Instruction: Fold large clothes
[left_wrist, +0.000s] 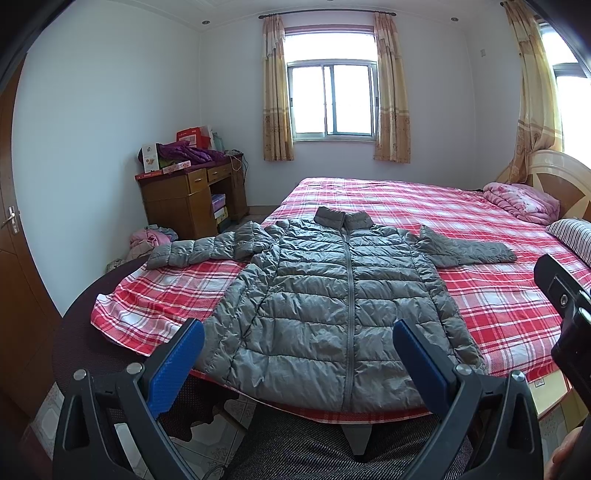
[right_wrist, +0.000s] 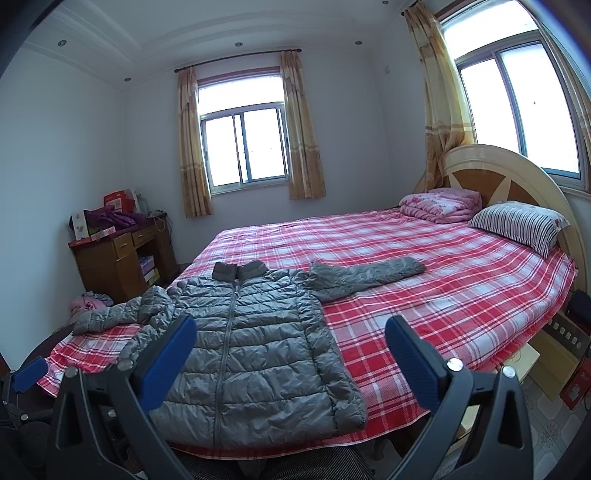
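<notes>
A grey quilted puffer jacket (left_wrist: 332, 295) lies flat and zipped on the red plaid bed sheet (left_wrist: 498, 302), collar away from me, both sleeves spread out sideways. It also shows in the right wrist view (right_wrist: 251, 350). My left gripper (left_wrist: 299, 332) is open and empty, held above the jacket's hem at the near bed edge. My right gripper (right_wrist: 291, 332) is open and empty, held above the jacket's right hem and the sheet (right_wrist: 443, 295). The right gripper's body shows at the right edge of the left wrist view (left_wrist: 569, 317).
A folded pink quilt (right_wrist: 439, 203) and a striped pillow (right_wrist: 517, 225) lie by the headboard (right_wrist: 509, 177). A wooden desk (left_wrist: 192, 199) with boxes and clothes stands at the far left wall. A clothes pile (left_wrist: 147, 240) lies on the floor. A door (left_wrist: 14, 258) is at left.
</notes>
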